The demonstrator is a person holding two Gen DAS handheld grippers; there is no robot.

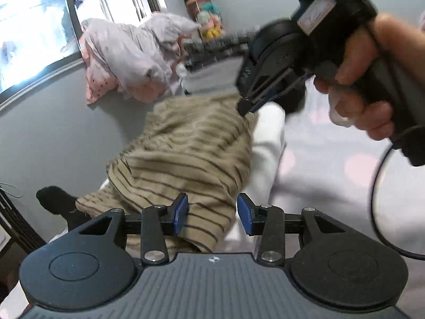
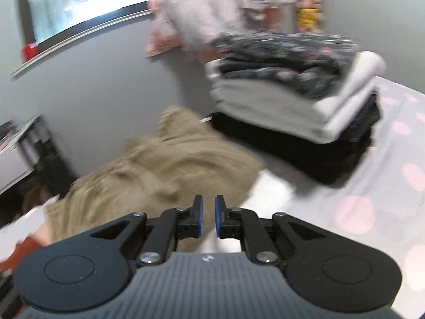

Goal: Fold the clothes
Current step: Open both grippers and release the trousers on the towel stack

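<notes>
striped garment (image 1: 186, 154) crumpled – long axis running away, left tongs (image 1: 212, 214) parted

The left gripper (image 1: 212, 214) points forward with its jaws spread wide apart. The right gripper (image 2: 209, 216) has its jaws drawn close, a narrow gap between the blue pads. In the left wrist view, a bare hand (image 1: 372, 79) wraps the right gripper's handle, tilted downward.

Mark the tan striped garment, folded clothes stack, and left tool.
tan striped garment (image 1: 186, 148): left wrist view, middle of cloth
folded clothes stack (image 2: 294, 106): right wrist view, white layer
left tool (image 1: 212, 214): left wrist view, between fingertips
</notes>
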